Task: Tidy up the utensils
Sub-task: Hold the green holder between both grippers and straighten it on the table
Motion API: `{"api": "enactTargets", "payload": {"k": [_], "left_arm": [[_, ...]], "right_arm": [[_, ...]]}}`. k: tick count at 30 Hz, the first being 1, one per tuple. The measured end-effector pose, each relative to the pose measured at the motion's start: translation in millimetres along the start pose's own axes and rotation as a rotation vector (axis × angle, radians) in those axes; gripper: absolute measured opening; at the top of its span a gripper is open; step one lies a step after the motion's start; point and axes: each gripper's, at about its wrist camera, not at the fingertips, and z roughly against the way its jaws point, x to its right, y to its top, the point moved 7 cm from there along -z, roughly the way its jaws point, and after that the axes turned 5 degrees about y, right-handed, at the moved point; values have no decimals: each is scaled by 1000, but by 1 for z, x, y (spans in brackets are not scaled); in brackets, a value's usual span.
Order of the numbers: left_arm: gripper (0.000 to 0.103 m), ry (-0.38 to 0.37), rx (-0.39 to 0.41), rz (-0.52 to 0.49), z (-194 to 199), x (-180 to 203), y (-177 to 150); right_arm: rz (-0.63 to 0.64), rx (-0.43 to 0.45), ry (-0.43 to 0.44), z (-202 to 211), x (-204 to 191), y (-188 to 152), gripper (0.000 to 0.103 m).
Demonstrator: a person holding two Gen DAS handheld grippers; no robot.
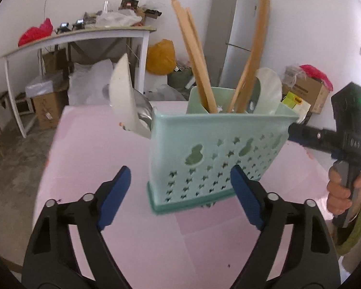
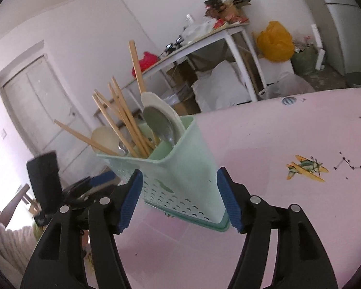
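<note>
Centrally, mint caddy (image 2: 180,168) w/ chopsticks (image 2: 122,120) & spoons stands on pink table (image 2: 289,125). Right gripper (image 2: 179,200) brackets it, pads not pressing; left gripper (image 1: 180,197) wide, empty. Close squarely, keep caddy upright.

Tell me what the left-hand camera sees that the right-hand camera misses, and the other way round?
Only the left wrist view shows the tall grey fridge, cardboard boxes beside it, and the person's hand holding the right gripper's handle.

Only the right wrist view shows the white door, the yellow plane drawing on the pink table, and a pale fuzzy sleeve.

Both show the mint-green utensil holder with chopsticks and spoons standing in it, the cluttered white side table and the orange bag.
</note>
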Motion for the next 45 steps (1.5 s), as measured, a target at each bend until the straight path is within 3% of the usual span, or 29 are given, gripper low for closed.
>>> {"api": "enactTargets", "payload": {"k": [4, 19, 28, 39, 45], "left_arm": [[65, -24, -8, -23, -14, 8, 4], [64, -1, -28, 37, 11, 17, -6], [65, -6, -28, 46, 50, 33, -35], [67, 26, 1, 20, 71, 48, -60], [79, 48, -30, 86, 80, 41, -69]], "right_arm": [[10, -24, 21, -10, 0, 4, 62], [-54, -45, -45, 1, -16, -3, 64], [-46, -52, -102, 30, -44, -34, 64], [49, -66, -212, 54, -71, -69, 64], [91, -36, -280, 75, -85, -76, 64]]}}
